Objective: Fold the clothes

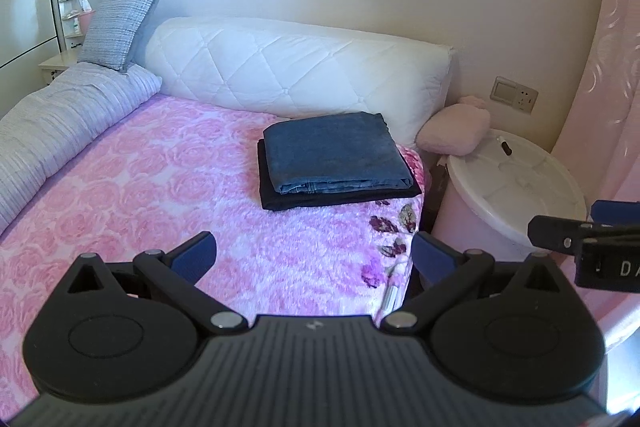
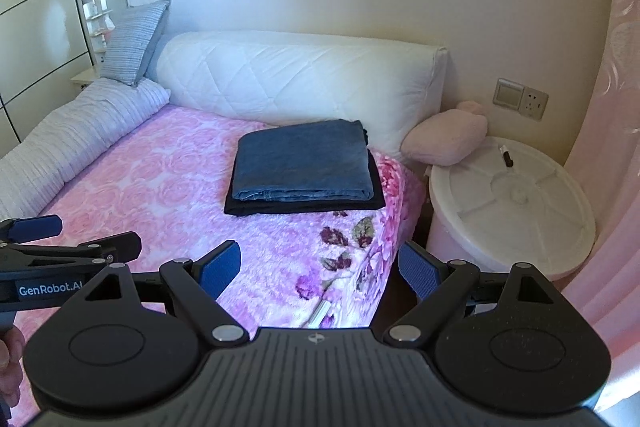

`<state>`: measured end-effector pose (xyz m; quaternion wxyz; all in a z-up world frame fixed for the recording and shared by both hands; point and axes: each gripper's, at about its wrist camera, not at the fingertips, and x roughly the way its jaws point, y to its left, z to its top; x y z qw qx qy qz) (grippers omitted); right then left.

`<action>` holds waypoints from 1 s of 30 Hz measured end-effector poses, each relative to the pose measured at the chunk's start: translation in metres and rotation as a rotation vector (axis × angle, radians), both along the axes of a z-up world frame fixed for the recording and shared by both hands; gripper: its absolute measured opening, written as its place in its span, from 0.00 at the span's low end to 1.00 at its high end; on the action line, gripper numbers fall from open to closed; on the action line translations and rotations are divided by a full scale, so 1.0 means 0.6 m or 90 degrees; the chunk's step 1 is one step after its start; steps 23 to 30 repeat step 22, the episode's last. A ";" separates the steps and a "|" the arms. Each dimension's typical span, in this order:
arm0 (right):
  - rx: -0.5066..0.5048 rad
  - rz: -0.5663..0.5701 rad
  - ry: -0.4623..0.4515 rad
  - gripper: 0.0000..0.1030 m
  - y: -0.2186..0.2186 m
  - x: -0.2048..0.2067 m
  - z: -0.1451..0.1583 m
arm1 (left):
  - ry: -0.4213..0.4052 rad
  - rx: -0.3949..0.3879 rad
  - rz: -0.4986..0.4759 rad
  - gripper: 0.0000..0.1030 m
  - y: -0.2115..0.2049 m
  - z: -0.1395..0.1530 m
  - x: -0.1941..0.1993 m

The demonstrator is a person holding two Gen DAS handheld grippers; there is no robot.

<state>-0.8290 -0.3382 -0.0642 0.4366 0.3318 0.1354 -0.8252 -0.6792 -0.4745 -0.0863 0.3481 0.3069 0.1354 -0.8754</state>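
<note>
Folded blue jeans (image 1: 336, 151) lie on top of a folded black garment (image 1: 340, 197) on the pink rose-patterned bed cover (image 1: 160, 179), near the white headboard cushion. The same stack shows in the right wrist view, jeans (image 2: 304, 163) over black garment (image 2: 304, 207). My left gripper (image 1: 314, 255) is open and empty, held above the bed's front part, well short of the stack. My right gripper (image 2: 320, 267) is open and empty, beside the left one, also short of the stack.
A white quilted headboard cushion (image 1: 296, 67) runs along the wall. A rolled grey quilt (image 1: 60, 123) and striped pillow (image 1: 120, 23) lie at the left. A white round lidded tub (image 2: 512, 203) with a pink plush (image 2: 444, 139) stands right of the bed. A pink curtain (image 2: 616, 147) hangs at the right.
</note>
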 end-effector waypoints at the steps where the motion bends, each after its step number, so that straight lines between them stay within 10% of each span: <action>1: 0.000 0.001 0.001 0.86 0.004 0.006 0.001 | 0.001 0.000 0.000 0.99 0.003 0.001 0.003; 30: 0.000 -0.003 0.006 0.86 0.053 0.053 0.020 | 0.008 0.005 0.003 0.99 0.048 0.010 0.045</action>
